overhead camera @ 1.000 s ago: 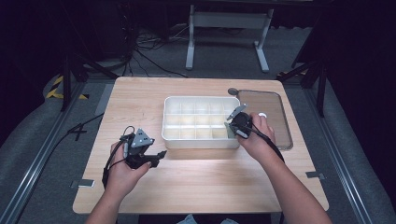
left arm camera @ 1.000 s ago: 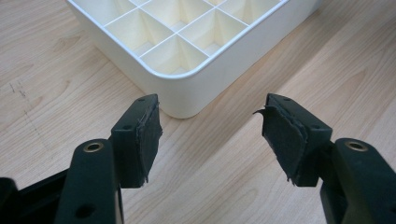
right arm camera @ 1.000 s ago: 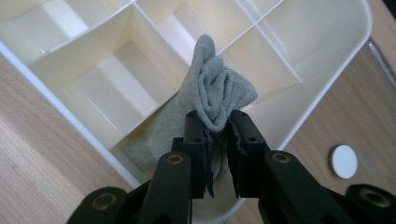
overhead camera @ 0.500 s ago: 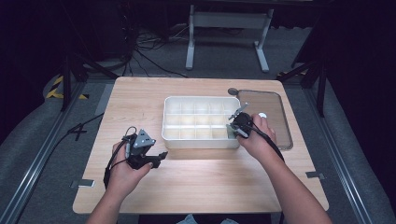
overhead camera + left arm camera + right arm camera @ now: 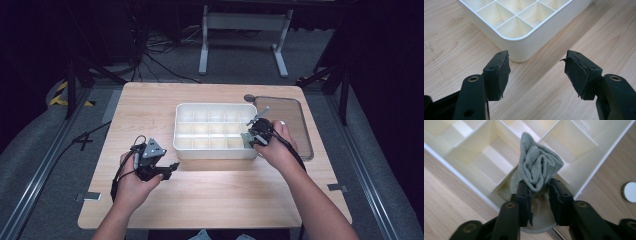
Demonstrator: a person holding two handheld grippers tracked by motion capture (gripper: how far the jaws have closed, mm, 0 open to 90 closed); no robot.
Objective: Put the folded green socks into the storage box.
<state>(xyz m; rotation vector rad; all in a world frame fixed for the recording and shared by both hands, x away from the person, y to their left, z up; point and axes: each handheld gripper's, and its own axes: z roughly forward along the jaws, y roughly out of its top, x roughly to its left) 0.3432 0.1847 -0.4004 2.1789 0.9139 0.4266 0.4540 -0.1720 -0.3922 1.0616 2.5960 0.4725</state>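
Soft ribbed knit cloth, matt grey-green, that's the sock [image 5: 537, 167]. Smooth glossy cream plastic on the divided tray [image 5: 215, 150]. Pale wood-grain table [image 5: 210, 195], satin. At the tray's three o'clock, a clear shiny plastic lid [image 5: 292, 125].

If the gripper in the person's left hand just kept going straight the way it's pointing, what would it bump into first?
Most likely the rounded near corner of the white divided tray. The left gripper is open with bare wooden table between its jaws, and that corner lies straight ahead, though depth is hard to judge.
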